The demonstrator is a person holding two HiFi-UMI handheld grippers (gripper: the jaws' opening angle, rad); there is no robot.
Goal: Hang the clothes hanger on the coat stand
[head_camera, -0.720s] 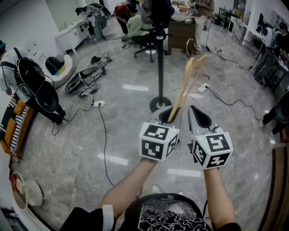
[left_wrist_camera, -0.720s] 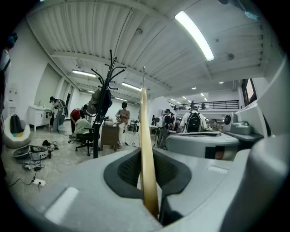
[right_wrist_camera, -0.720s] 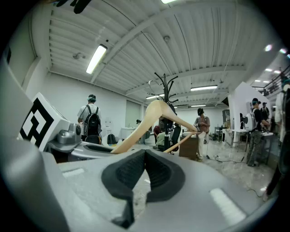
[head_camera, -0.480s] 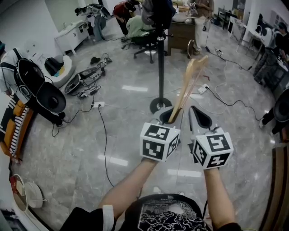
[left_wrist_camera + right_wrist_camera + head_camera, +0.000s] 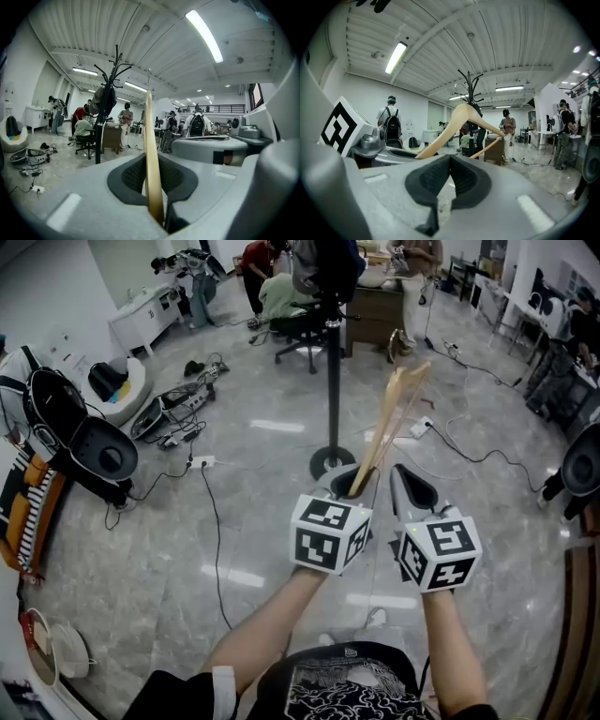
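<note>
My left gripper point(image 5: 349, 480) is shut on the lower end of a pale wooden clothes hanger point(image 5: 391, 420), which rises up and to the right from the jaws. In the left gripper view the hanger point(image 5: 149, 140) stands edge-on between the pads, its wire hook pointing up. My right gripper point(image 5: 412, 487) is close beside it on the right, shut and empty. From the right gripper view the hanger point(image 5: 461, 118) shows side-on to the left. The black coat stand point(image 5: 333, 362) stands ahead on a round base, with dark clothes at its top; its bare hooks point(image 5: 115, 70) spread upward.
Cables and a white power strip point(image 5: 202, 462) lie on the grey tiled floor at the left. Black round cases point(image 5: 89, 442) stand at the left edge. An office chair point(image 5: 298, 329), a wooden desk point(image 5: 377, 307) and several people are behind the stand.
Almost nothing differs. Both grippers keep their places side by side with the hanger held the same way; the view has only drifted slightly.
</note>
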